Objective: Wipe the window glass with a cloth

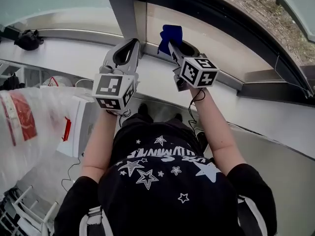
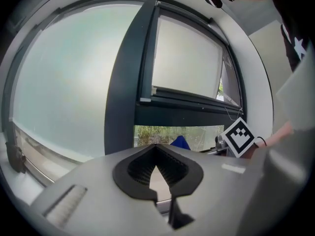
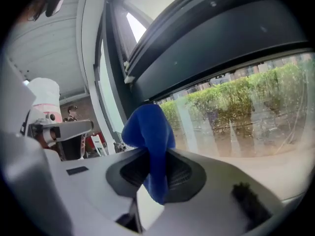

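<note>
A blue cloth [image 1: 170, 35] is bunched in my right gripper [image 1: 170, 44], which is shut on it and held up to the lower window glass [image 1: 216, 41]. In the right gripper view the cloth [image 3: 149, 132] stands out of the jaws of that gripper [image 3: 151, 151] close to the glass [image 3: 246, 117], with hedges outside. My left gripper [image 1: 133, 44] is beside it at the dark window post [image 1: 120, 9], shut with nothing between its jaws. The left gripper view has this gripper [image 2: 156, 147], the cloth [image 2: 181, 142] and the right gripper's marker cube [image 2: 239, 137].
A white sill [image 1: 74, 58] runs under the window, with a black object [image 1: 28, 39] on it at far left. A clear plastic bag [image 1: 29, 122] with red and white items lies left of the person. A white chair [image 1: 29, 210] stands at bottom left.
</note>
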Motion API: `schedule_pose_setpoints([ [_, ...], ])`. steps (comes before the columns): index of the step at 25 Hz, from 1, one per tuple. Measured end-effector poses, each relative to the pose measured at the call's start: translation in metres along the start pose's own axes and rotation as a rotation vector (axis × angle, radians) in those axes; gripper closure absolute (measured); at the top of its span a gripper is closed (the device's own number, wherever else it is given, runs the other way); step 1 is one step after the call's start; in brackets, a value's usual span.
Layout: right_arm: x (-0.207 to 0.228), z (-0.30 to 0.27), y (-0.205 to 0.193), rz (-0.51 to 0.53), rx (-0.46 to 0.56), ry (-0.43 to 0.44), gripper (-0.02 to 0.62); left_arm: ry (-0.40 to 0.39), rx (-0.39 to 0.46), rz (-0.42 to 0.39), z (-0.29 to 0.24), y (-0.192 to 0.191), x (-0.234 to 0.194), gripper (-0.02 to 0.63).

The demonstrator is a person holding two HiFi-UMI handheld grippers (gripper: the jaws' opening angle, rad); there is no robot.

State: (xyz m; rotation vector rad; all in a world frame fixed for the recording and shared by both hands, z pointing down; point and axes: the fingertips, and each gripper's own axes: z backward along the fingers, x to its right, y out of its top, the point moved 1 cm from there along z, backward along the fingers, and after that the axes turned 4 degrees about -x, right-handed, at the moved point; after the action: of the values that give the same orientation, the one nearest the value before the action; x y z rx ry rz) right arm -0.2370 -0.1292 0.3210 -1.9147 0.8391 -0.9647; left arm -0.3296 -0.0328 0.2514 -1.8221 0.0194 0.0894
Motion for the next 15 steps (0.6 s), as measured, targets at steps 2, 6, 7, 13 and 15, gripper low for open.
schedule_pose_setpoints([
  [2,-0.004,-0.022,0.002,0.043,-0.010,-0.023,0.520,-0.004,-0.003,0.006,0.001,-0.003,-0.016,0.597],
  [6,-0.011,-0.061,0.008,0.083,0.000,-0.045,0.522,0.008,-0.004,0.022,0.001,-0.006,-0.048,0.597],
  [7,-0.012,-0.069,0.010,0.086,0.003,-0.050,0.520,0.011,-0.003,0.030,0.001,-0.007,-0.053,0.597],
  [13,0.000,-0.102,0.017,0.120,0.001,-0.133,0.520,-0.023,-0.001,0.048,-0.008,-0.009,-0.066,0.597],
  [15,0.007,-0.110,0.017,0.113,0.007,-0.156,0.521,-0.028,-0.001,0.057,-0.011,-0.012,-0.069,0.597],
])
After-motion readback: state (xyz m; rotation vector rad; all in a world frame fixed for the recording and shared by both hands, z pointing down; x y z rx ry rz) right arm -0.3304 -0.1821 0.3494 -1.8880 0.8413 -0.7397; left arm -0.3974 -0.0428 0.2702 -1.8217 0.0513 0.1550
